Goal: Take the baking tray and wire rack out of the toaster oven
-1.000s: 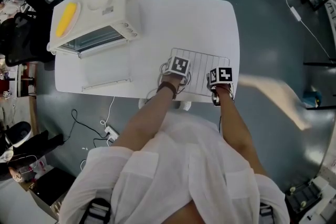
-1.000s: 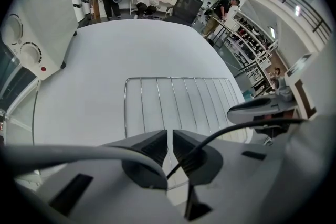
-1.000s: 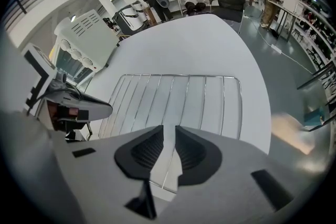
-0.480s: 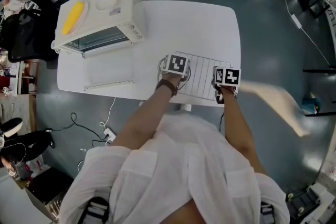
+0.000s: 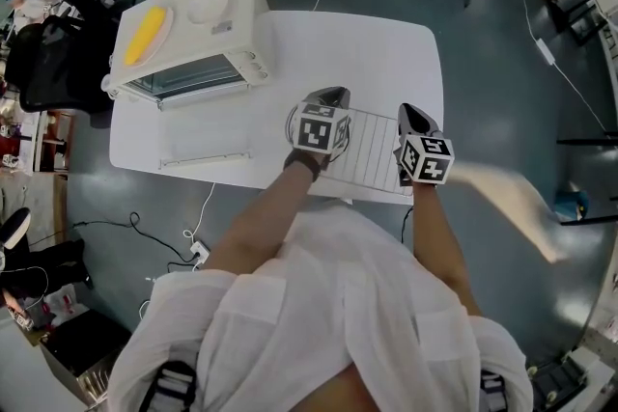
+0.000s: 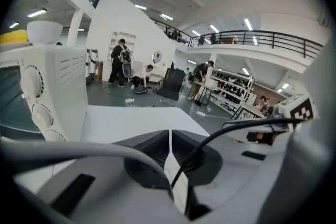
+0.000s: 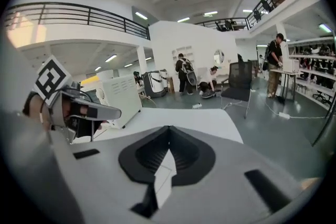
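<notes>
A: Wire rack (image 5: 372, 152)?
B: Out, lying right of toaster oven (image 5: 193, 34). Left gripper (image 5: 330, 96) pinched shut, empty; right gripper (image 5: 411, 113) just closing, empty too.
A: Open yours wide before reaching into oven; tray unseen.

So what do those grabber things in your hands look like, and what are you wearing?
The left gripper and the right gripper each have a pale grey body, dark pointed fingers and a white cube printed with black square markers. A thin black cable loops over the left one. The person wears a white short-sleeved shirt and a dark wristband.
</notes>
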The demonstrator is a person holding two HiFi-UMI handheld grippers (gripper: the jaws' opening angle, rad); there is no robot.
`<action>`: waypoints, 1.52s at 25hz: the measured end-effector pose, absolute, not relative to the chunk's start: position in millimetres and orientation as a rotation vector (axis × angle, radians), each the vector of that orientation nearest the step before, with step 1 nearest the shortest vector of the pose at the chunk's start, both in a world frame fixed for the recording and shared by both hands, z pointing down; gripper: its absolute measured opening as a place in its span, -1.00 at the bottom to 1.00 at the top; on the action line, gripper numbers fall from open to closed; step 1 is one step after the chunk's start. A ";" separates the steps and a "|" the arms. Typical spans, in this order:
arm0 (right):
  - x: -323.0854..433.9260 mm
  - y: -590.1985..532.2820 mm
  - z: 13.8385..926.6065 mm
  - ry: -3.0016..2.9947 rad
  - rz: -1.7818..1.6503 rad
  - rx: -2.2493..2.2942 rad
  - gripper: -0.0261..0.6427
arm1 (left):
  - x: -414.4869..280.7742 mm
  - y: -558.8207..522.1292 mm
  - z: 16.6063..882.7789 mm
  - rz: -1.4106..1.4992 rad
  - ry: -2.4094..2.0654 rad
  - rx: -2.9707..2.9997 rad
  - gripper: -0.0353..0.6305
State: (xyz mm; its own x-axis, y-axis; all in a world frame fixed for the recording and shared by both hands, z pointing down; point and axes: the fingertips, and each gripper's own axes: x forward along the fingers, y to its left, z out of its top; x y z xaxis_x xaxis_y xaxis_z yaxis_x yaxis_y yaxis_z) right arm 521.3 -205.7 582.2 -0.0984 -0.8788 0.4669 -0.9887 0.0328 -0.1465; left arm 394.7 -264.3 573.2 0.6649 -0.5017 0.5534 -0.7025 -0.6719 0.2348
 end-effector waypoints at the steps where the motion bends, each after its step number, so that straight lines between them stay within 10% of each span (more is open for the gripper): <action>1: 519.1 -206.7 574.2 -2.087 0.598 1.927 -0.91 | 394.4 -267.0 565.7 0.588 -0.955 2.479 -0.84; 14: 486.6 -213.9 460.9 -2.350 0.257 1.985 -0.91 | 364.3 -265.5 459.6 0.162 -1.090 2.791 -0.84; 38: 203.1 -283.9 468.0 -2.598 0.221 1.446 -0.91 | 20.0 -295.6 444.2 0.066 -1.668 2.519 -0.84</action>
State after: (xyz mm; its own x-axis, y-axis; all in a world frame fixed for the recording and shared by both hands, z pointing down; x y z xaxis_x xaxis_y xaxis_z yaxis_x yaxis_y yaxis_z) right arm 203.1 -283.9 468.0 -0.5199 -0.8278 0.2108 -0.8515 0.5218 -0.0512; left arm 20.0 -295.6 444.2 0.3917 -0.9144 0.1021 -0.9196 -0.3855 0.0756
